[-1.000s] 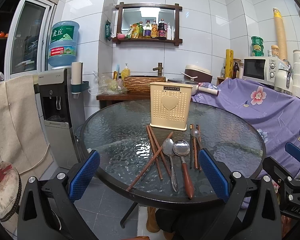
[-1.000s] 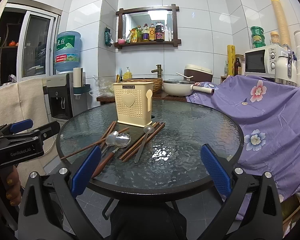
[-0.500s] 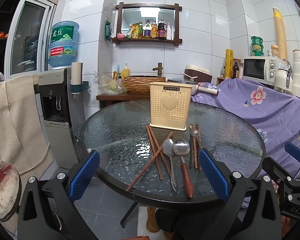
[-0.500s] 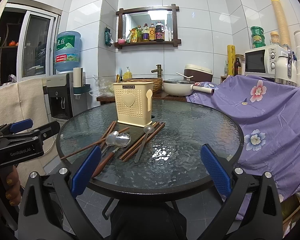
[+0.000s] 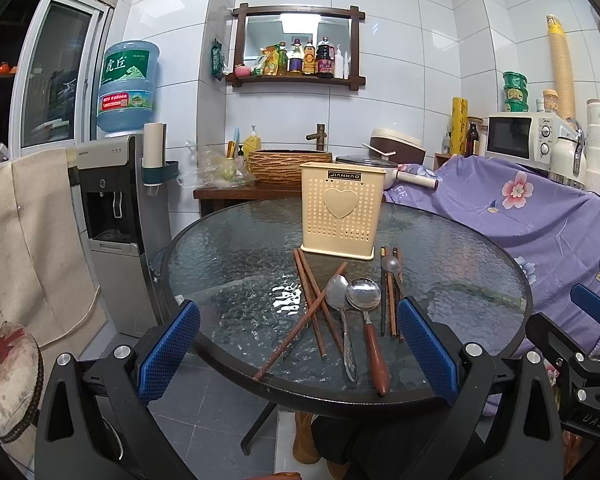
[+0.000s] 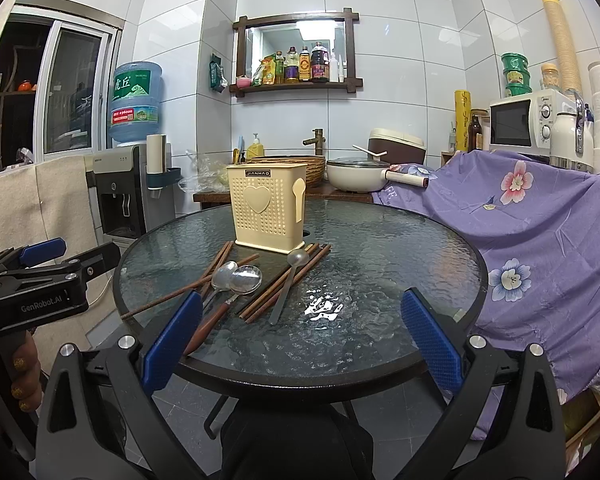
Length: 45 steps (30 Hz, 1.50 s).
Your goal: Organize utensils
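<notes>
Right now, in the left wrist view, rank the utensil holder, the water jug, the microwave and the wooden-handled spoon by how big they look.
1. Utensil holder
2. Water jug and microwave: too alike to rank, and both stand farther back.
3. Wooden-handled spoon

1. Before you stands a round glass table (image 5: 228, 264) with a dark rim.
2. A cream utensil holder (image 5: 342, 210) stands upright near its middle.
3. Brown chopsticks (image 5: 314, 300), two metal spoons (image 5: 338, 292) and a wooden-handled ladle (image 5: 366, 312) lie in front of the holder.
</notes>
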Available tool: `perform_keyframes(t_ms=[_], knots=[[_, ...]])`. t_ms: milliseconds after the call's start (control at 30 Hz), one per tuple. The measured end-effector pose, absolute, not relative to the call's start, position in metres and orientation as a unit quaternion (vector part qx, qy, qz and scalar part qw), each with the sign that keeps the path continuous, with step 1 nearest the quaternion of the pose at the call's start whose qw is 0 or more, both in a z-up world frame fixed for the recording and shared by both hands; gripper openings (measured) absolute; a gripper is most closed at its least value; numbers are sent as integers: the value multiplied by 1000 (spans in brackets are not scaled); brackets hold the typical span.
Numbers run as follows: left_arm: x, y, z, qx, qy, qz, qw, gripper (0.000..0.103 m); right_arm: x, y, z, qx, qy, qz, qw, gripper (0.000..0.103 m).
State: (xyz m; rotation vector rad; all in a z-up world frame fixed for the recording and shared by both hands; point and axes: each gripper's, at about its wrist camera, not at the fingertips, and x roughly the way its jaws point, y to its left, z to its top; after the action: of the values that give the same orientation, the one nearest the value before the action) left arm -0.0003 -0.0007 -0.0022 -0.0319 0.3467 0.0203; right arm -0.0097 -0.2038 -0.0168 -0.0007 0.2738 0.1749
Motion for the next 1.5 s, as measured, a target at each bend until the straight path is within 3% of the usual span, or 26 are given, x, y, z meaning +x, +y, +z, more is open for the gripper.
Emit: perform_keyframes(t_ms=[1167,1500], knots=[[1,1,-5,-15,176,10,984,97,-10,-206,-19,-1,137,87,987,98],[21,20,-20,-8,215,-1,977,97,14,-203,-26,-13,177,91,980,98]])
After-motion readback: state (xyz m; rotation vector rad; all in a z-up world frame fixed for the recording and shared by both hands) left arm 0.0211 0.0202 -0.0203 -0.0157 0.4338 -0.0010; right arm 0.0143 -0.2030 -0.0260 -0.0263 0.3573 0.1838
